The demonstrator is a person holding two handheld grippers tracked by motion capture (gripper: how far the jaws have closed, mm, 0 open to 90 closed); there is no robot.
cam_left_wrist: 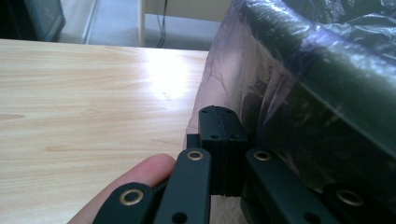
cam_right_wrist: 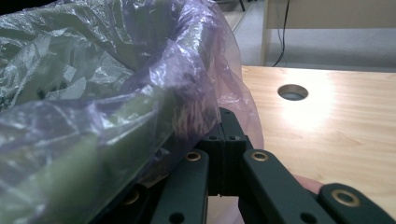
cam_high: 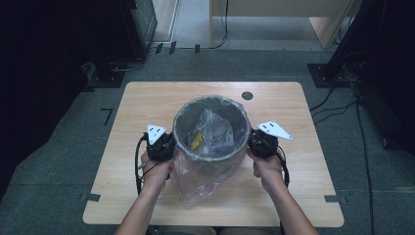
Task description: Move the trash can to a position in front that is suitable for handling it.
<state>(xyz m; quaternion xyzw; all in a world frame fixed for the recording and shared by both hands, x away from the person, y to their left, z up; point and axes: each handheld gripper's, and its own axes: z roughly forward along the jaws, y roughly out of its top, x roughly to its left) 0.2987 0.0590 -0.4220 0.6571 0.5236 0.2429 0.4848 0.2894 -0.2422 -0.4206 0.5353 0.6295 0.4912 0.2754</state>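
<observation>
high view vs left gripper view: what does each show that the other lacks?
High view alone: the inside of the bin, with a yellow scrap and crumpled clear plastic at its bottom, the right gripper at the bin's far side, and the round hole in the table.

Left gripper view alone: the left gripper close up, jaws shut flat together beside the liner, and a fingertip under the linkage.

Both: the wooden table and the purple liner draped over the bin's rim.
</observation>
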